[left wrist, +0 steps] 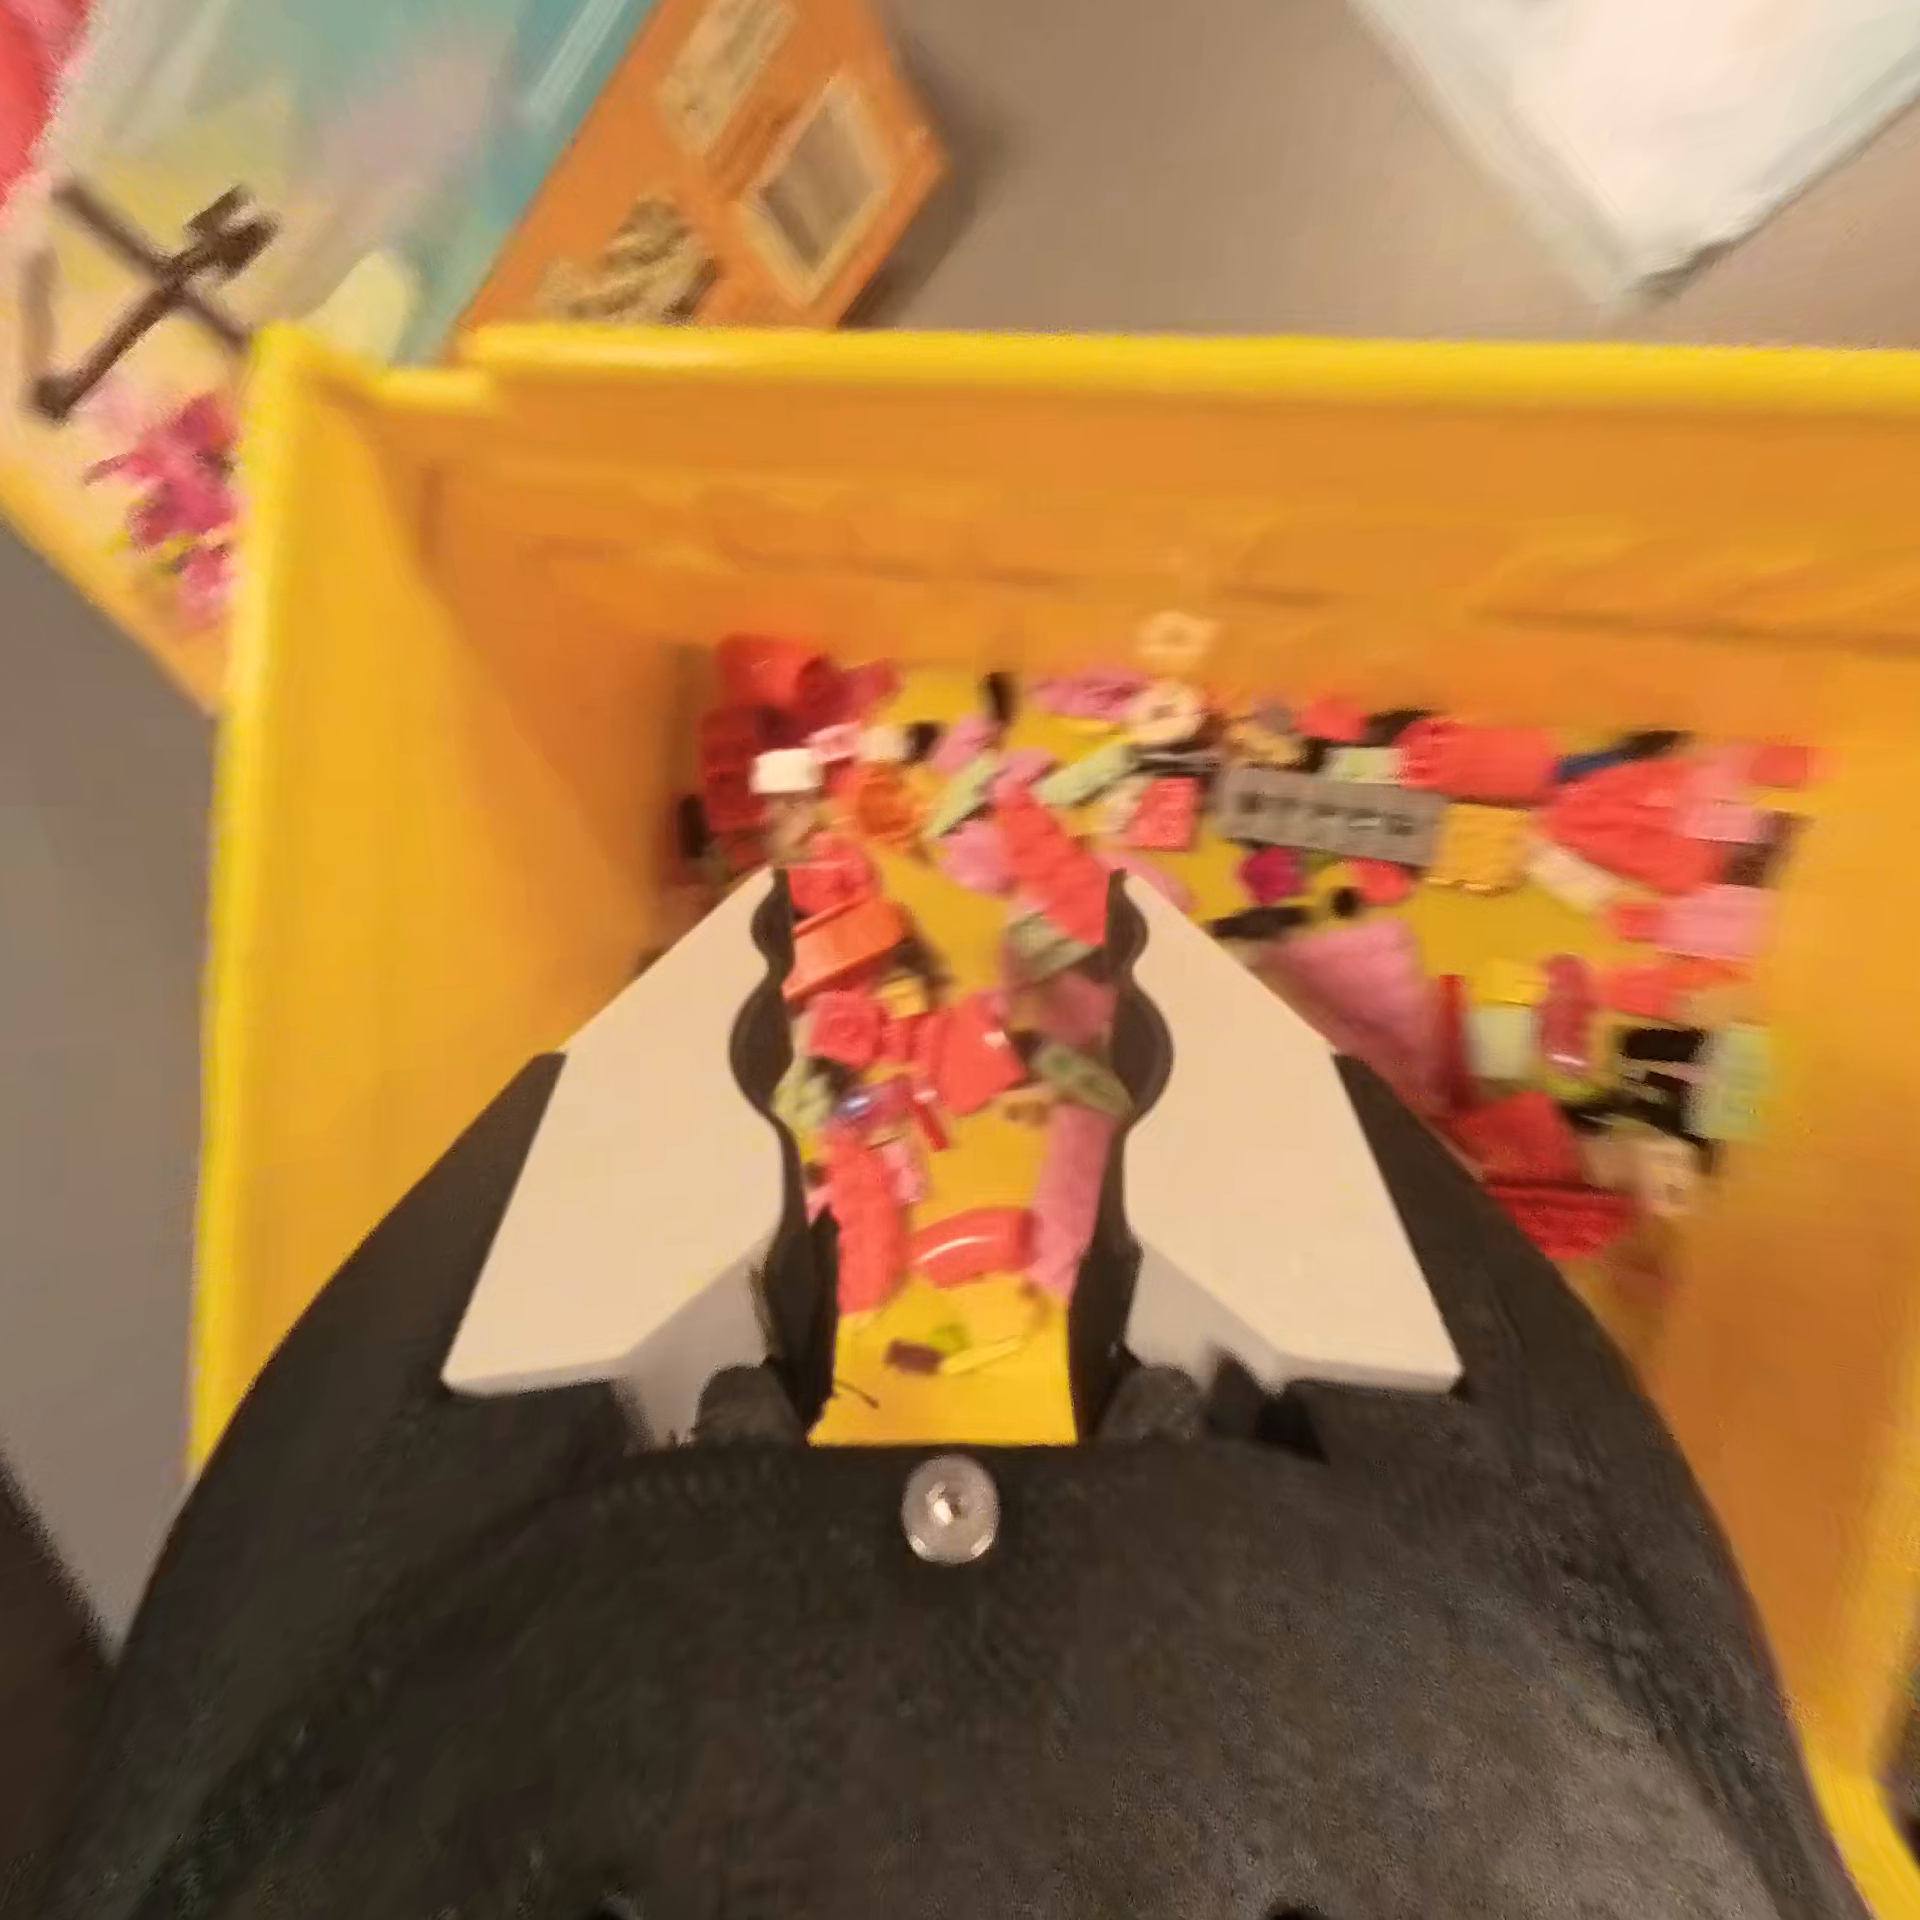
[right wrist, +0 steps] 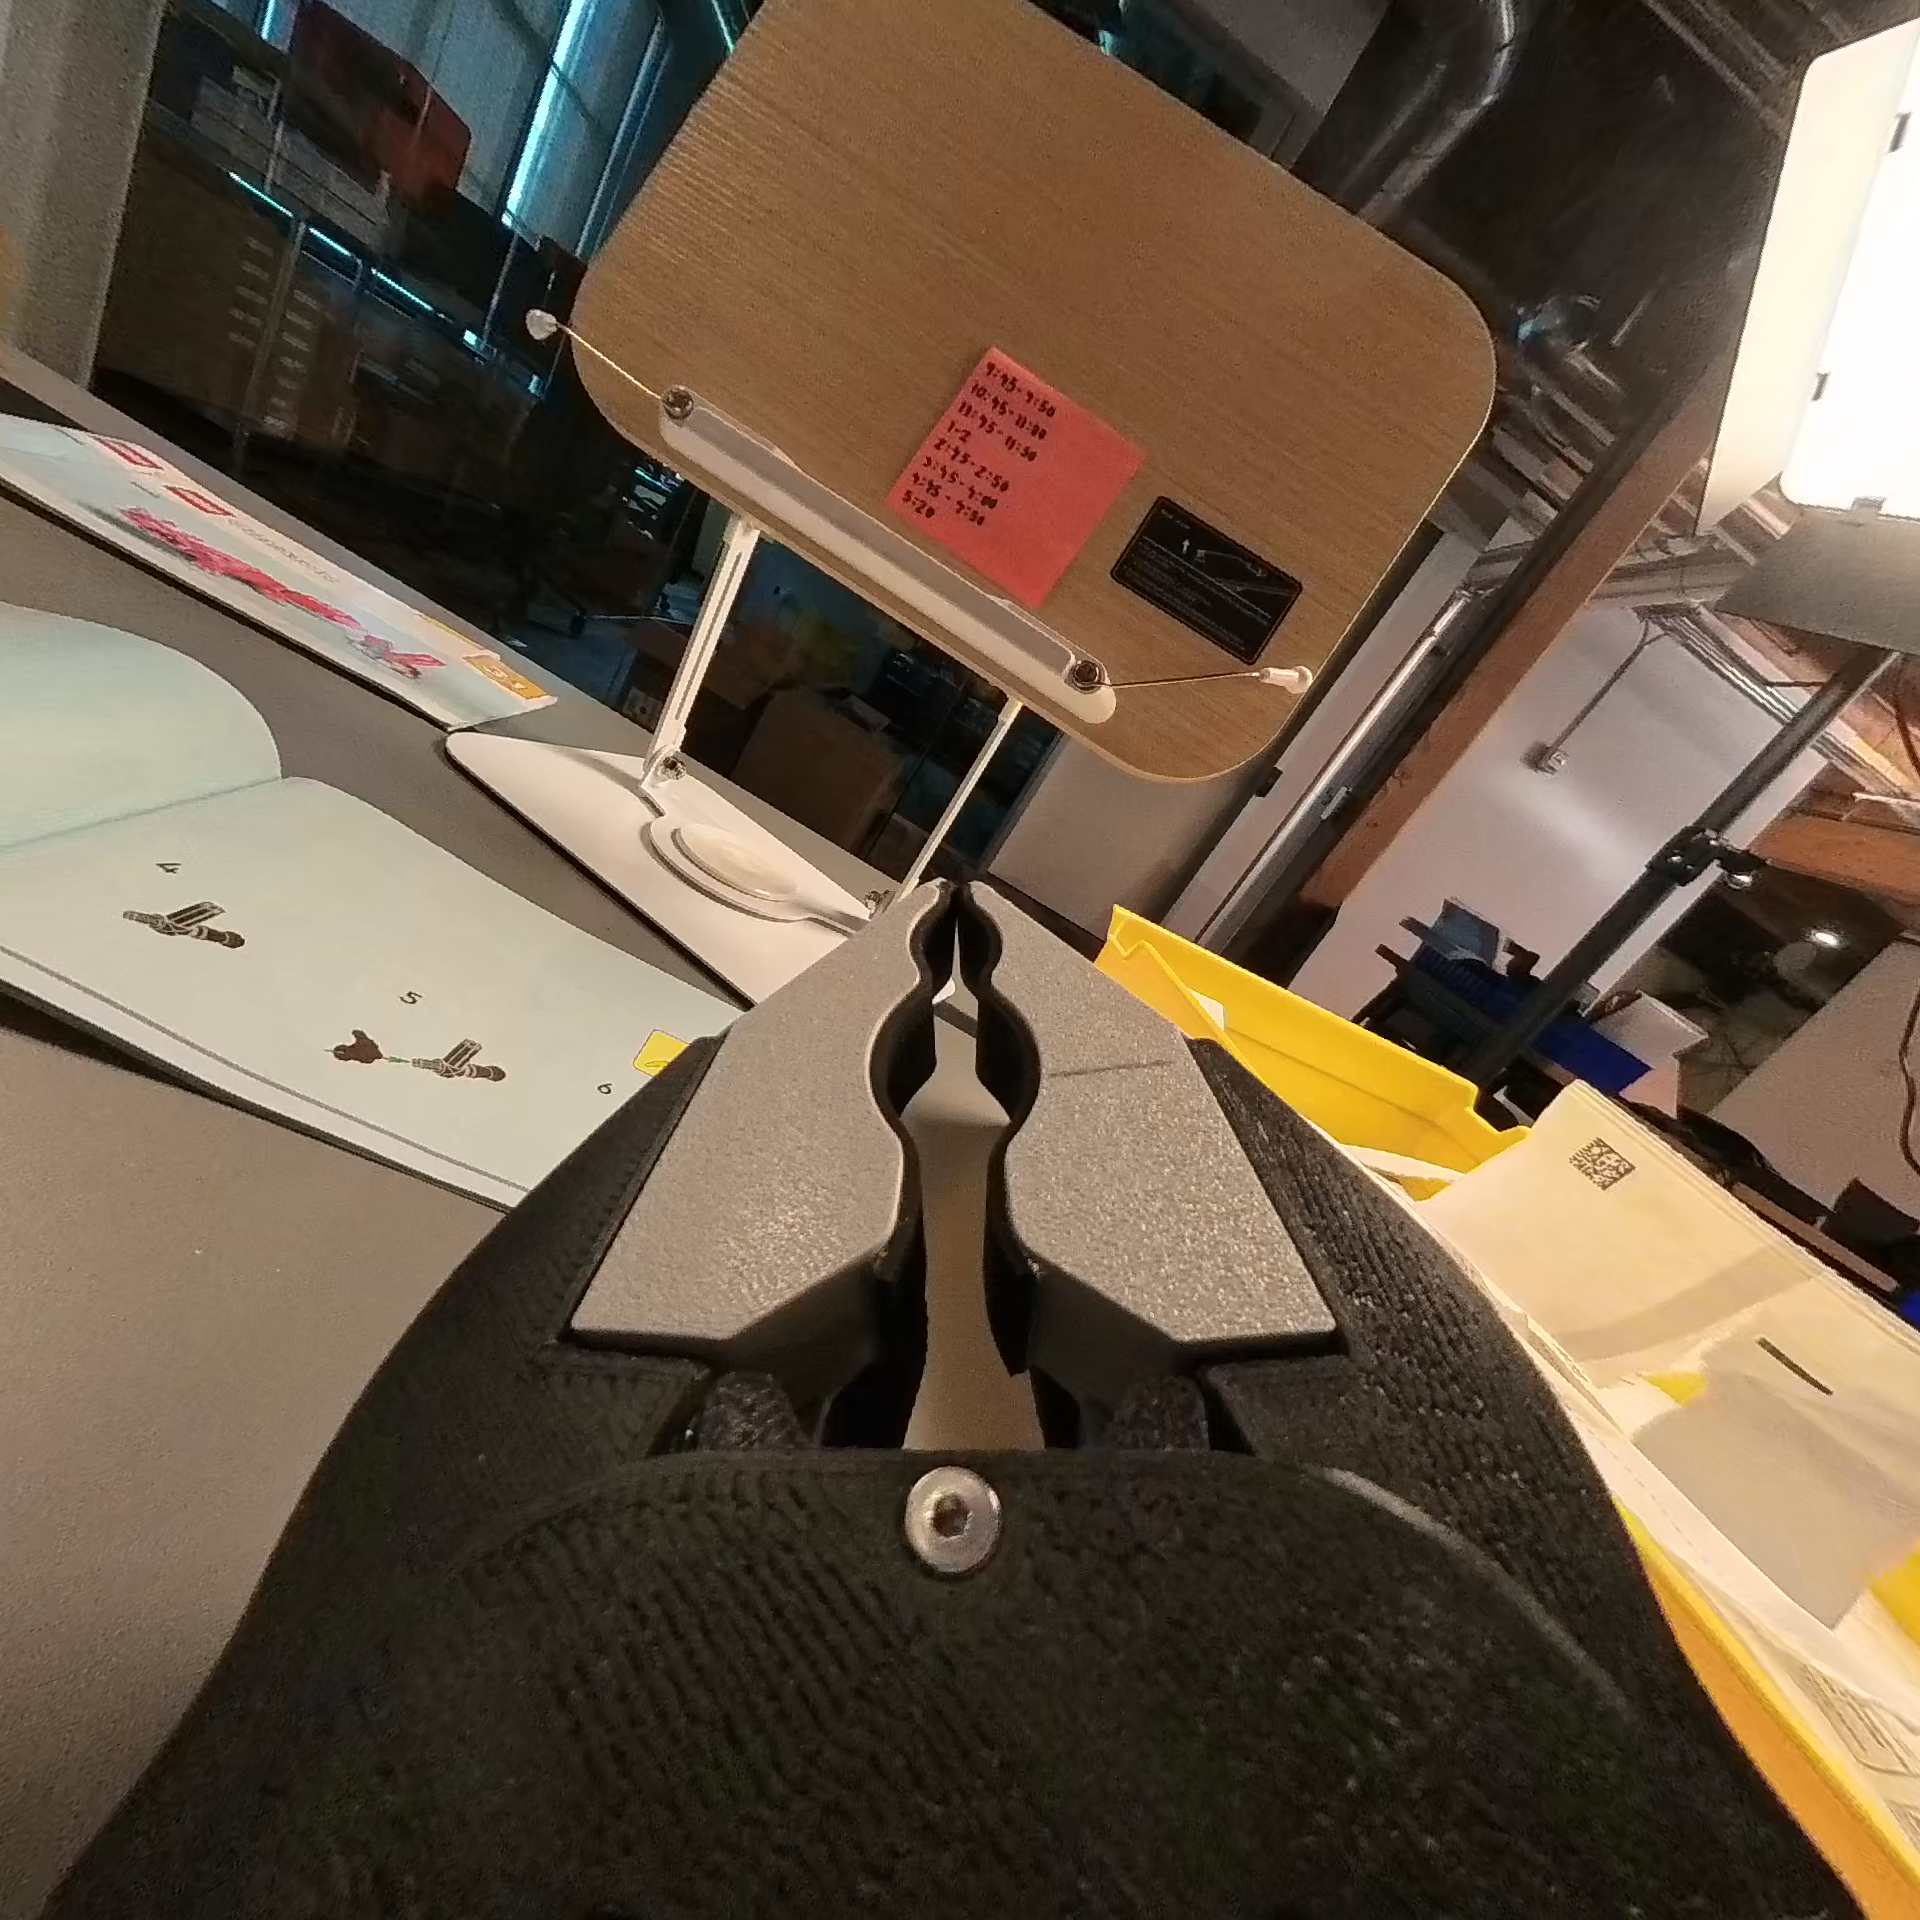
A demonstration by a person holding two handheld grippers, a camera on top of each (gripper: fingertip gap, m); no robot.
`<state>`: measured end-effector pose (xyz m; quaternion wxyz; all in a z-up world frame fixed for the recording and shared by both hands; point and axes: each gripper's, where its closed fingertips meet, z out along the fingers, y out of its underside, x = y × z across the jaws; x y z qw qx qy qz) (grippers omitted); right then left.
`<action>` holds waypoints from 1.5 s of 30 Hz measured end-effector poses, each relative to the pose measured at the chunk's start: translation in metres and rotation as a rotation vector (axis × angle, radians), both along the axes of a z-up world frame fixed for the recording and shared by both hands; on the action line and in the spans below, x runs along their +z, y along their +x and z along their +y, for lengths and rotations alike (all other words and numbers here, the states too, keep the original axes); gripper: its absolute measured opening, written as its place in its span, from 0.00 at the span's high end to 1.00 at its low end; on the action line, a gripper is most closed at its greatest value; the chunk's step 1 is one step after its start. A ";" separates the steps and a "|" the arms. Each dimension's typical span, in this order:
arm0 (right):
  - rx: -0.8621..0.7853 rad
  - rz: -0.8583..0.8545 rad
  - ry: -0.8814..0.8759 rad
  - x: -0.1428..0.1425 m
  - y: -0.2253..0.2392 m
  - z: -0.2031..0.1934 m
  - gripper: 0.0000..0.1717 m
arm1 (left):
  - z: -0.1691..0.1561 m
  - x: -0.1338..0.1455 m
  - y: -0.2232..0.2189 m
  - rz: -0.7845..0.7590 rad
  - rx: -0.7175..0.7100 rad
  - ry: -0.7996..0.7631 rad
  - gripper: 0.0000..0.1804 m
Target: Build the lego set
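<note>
My left gripper hangs over the yellow bin, jaws spread and nothing between the pads, above a blurred litter of red, pink and green bricks on the bin floor. My right gripper is closed on nothing, tips meeting, low over the counter beside the booklet and facing the stand. With this much blur, I judge it best to steady the left gripper, centre 1 brick between the pads, and only then close.
</note>
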<state>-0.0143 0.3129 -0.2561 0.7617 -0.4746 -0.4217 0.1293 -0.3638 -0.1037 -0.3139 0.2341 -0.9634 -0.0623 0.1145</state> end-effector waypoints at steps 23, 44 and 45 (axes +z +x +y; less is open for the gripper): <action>0.019 -0.015 0.011 -0.001 -0.003 -0.004 1.00 | 0.016 -0.029 0.063 -0.342 -0.086 -0.056 0.79; 0.027 -0.030 0.012 -0.003 -0.005 -0.005 1.00 | -0.002 -0.039 0.070 -0.305 -0.130 -0.111 0.86; 0.027 -0.030 0.011 -0.003 -0.005 -0.005 1.00 | -0.004 -0.040 0.069 -0.291 -0.129 -0.125 0.88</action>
